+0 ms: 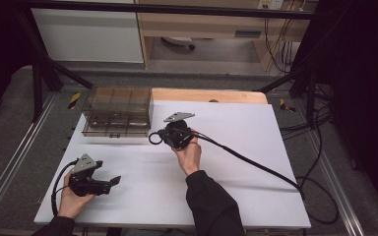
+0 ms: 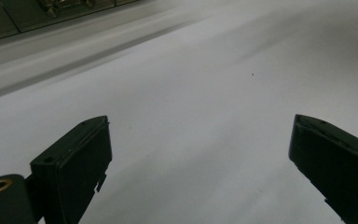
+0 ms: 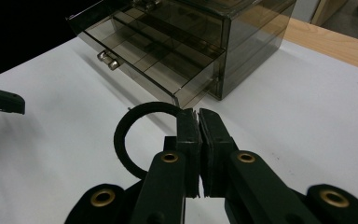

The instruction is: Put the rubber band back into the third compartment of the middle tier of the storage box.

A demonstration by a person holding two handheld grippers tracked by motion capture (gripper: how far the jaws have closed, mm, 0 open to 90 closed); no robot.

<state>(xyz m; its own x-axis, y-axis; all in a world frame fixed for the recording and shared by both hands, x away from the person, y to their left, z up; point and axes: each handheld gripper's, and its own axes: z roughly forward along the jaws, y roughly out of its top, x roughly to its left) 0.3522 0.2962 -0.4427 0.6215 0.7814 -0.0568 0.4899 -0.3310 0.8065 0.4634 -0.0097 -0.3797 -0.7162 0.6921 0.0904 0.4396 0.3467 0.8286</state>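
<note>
Right claw (image 3: 198,116) clamped shut on a black ring (image 3: 135,137), pinching its rim so the loop hangs off to the claw's left. In the high view the ring (image 1: 155,138) sits just off the claw's (image 1: 170,136) tip, clear of the white surface (image 1: 236,147). Straight ahead of the claw, close: a smoky see-through drawer box (image 3: 191,42), bottom drawer (image 3: 144,65) pulled out w/ its knob (image 3: 108,59) facing fwd. Drawer looks empty as far as I can see through the tinted walls.

Left claw (image 1: 114,182) sits well back, near the surface's front-left edge; jaws spread wide, nothing btwn them, just bare white surface (image 2: 191,116) ahead.

Progress, my read: pickup's done, drawer's already open, ring is at the box but not yet inside. Left to do, prob: carry ring over the drawer's front lip, let go into a compartment, then push drawer shut. Can't tell which compartment it's meant for. Roughly halfway.
</note>
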